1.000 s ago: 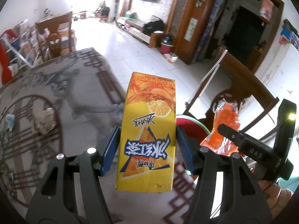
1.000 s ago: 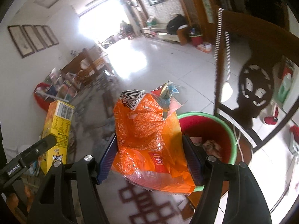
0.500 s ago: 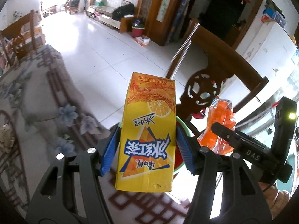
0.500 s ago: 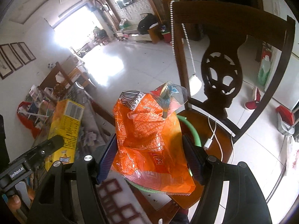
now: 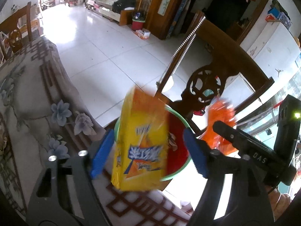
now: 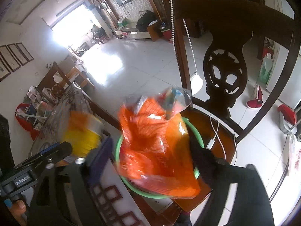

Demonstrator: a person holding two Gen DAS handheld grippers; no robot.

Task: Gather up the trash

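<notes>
Slipping free between each tool's just-opened jaws: yellow carton (image 5: 141, 145), orange bag (image 6: 156, 141).

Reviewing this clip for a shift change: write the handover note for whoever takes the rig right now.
Left gripper: jaws have just been opening; the yellow drink carton sits blurred between the pads, clear of both.
Right gripper: jaws also just opening; the orange snack bag is slipping out over the bin.
Red bin with green rim stands on the wooden chair beside the table.
Done: both items carried to the bin.
Left: confirm both land inside, then look for more trash.
</notes>
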